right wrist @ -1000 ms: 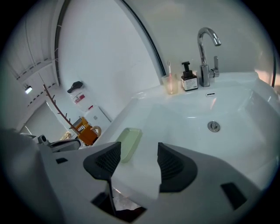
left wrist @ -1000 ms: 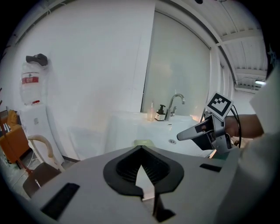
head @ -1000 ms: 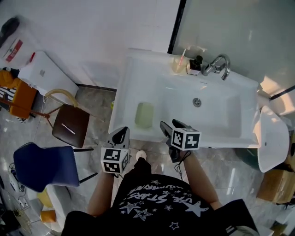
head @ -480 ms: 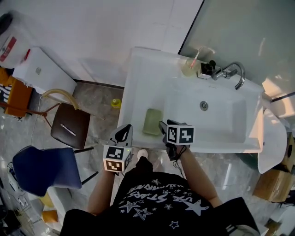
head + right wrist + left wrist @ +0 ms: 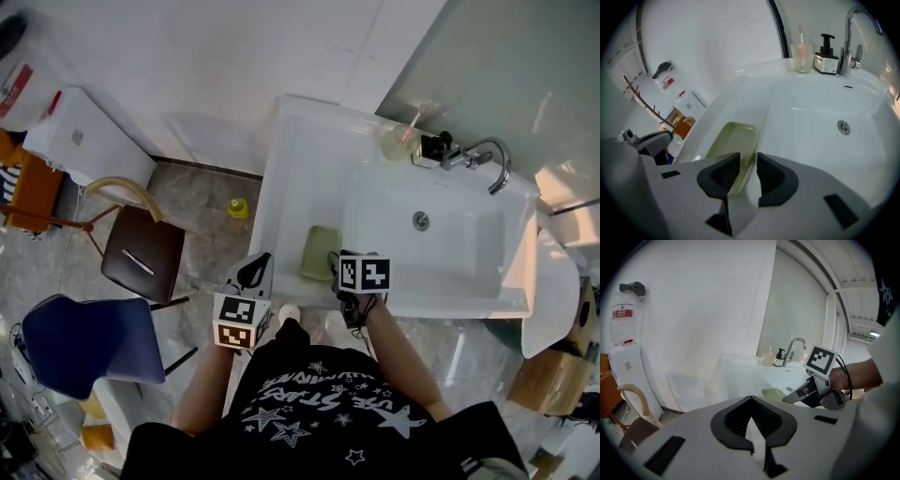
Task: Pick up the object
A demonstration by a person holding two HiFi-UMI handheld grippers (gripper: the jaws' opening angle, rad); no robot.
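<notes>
Head view: the tray (image 5: 319,251) lies along the left edge of the sink (image 5: 450,258), towards the front. The right gripper (image 5: 335,259) is down at its right rim, and the left gripper (image 5: 257,264) hangs just off the sink's front-left corner.

Left gripper view: jaws pressed together, nothing between them.

Right gripper view: jaws narrow and closing, with the tray's right rim in the gap.

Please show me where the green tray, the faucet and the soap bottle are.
green tray (image 5: 733,143): right gripper view, its flat inside.
faucet (image 5: 845,44): right gripper view, its upright pipe.
soap bottle (image 5: 827,62): right gripper view, its label.
</notes>
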